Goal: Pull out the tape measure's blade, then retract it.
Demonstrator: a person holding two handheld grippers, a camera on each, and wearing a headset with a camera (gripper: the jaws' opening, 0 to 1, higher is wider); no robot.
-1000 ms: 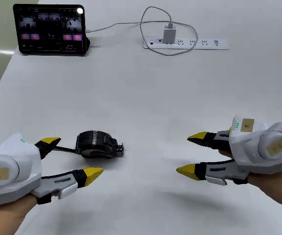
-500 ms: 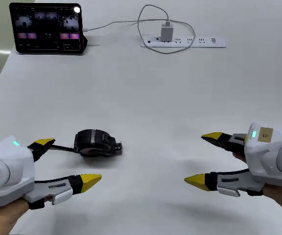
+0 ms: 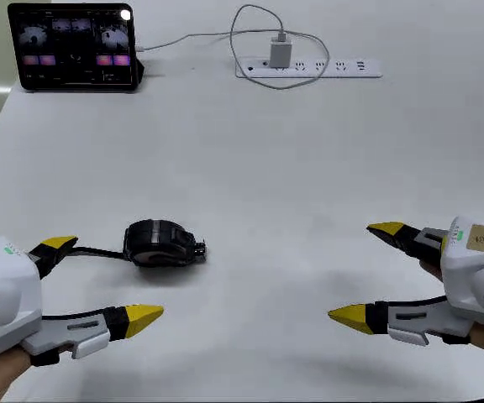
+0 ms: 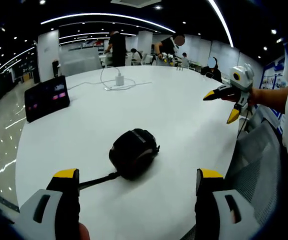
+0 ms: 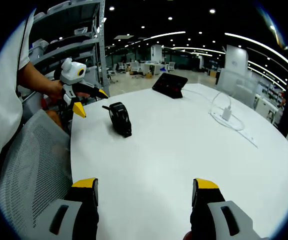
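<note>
Resting on the white table point(image 3: 250, 159), the tape measure point(image 3: 161, 244) is a dark, rounded case with its blade drawn in and a thin black strap point(image 3: 99, 251) trailing off one side. The left gripper point(image 3: 106, 278) sits just beside it, jaws wide apart, one tip by the strap's end; whether they touch I cannot tell. The right gripper point(image 3: 364, 271) is well apart on the tape measure's other side, jaws also spread, holding nothing. Bare tabletop surrounds the tape measure. Far beyond it stand a lit tablet point(image 3: 70, 46) and a power strip point(image 3: 309, 68) with a looped cable. The gripper views add the table's rounded near edge and a grey mesh chair point(image 5: 29, 170) behind it.
</note>
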